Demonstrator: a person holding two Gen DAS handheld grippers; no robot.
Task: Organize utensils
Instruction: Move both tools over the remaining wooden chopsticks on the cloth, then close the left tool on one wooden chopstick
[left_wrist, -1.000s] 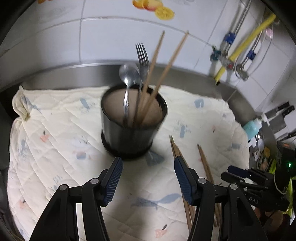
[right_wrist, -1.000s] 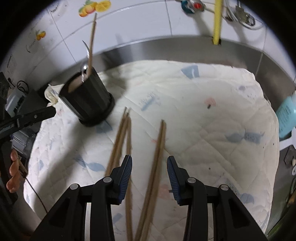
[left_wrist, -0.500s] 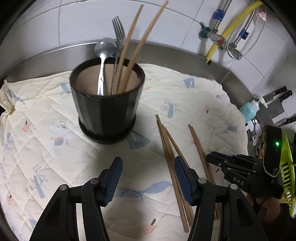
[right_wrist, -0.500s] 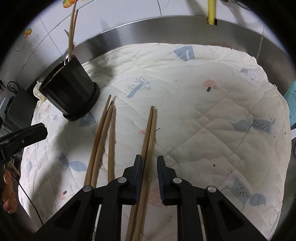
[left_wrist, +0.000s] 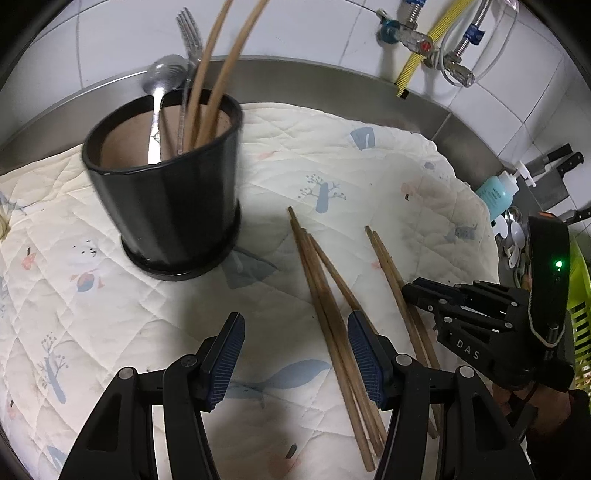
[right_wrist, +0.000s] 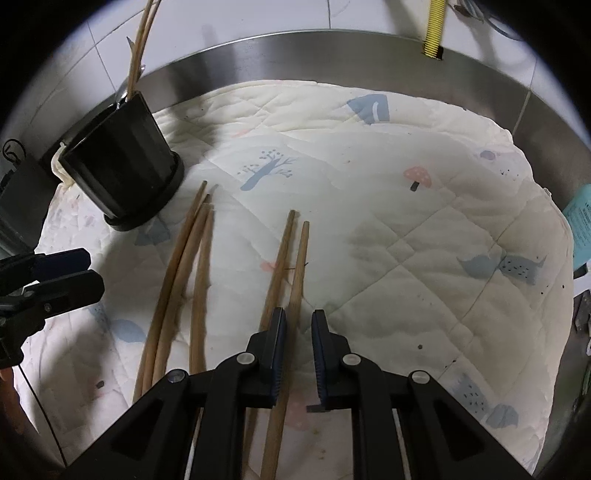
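Note:
A black holder (left_wrist: 173, 206) (right_wrist: 122, 170) stands on the quilted cloth with a spoon (left_wrist: 162, 74), a fork (left_wrist: 188, 29) and two chopsticks (left_wrist: 218, 55) in it. Three loose chopsticks (left_wrist: 317, 280) (right_wrist: 184, 266) lie bundled beside it. To their right lies a chopstick pair (left_wrist: 384, 258) (right_wrist: 291, 258). My right gripper (right_wrist: 299, 325) (left_wrist: 410, 291) is shut narrowly on that pair; one stick shows between the pads, the other runs under the left finger. My left gripper (left_wrist: 295, 354) (right_wrist: 94, 273) hovers open over the cloth, the bundle just inside its right finger.
The cloth (left_wrist: 369, 166) fills a steel basin with a raised rim (left_wrist: 332, 81) below a tiled wall. A yellow hose (left_wrist: 424, 55) hangs at the back. A blue bottle (left_wrist: 495, 192), knives (left_wrist: 554, 158) and a green basket (left_wrist: 580, 314) stand at the right.
The right jaws went from wide around the chopstick pair to narrow on it, and that gripper sank lower. The left gripper came down and closer to the bundle, still open.

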